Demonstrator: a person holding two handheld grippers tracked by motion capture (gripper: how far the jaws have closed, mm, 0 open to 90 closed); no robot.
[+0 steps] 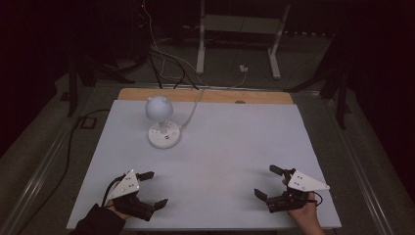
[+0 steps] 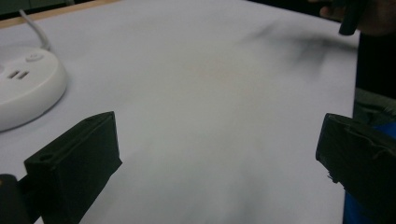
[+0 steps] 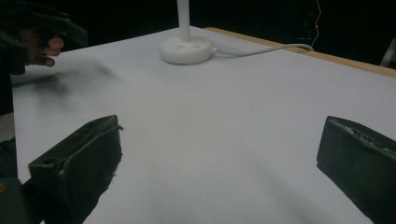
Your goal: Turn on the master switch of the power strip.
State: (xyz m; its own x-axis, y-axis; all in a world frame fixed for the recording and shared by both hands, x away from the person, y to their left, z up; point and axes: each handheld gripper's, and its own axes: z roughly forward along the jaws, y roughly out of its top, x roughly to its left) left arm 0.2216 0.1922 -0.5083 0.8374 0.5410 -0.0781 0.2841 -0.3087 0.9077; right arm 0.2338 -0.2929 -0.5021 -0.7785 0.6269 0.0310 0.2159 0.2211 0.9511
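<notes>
Your table (image 1: 210,147) is covered by a white sheet with a strip of bare wood along its far edge, and the high view takes in all of it plus the dark floor, cables and a white metal frame (image 1: 240,29) beyond. That view alone gives you the lamp (image 1: 161,125) whole: a round white base toward the far left of the sheet, a globe-shaped head above it, and a white cord (image 1: 193,105) running off the far edge. Your right gripper view catches the base and the lower stem only; your left gripper view catches just the base's edge, where a round button and two small slots show.

Your left gripper (image 1: 149,188) hovers near the sheet's near-left corner, jaws spread wide, nothing between them. Your right gripper (image 1: 268,182) sits near the near-right corner, equally wide and empty. Both are well apart from the lamp. Each gripper view also glimpses your other hand at an upper corner.
</notes>
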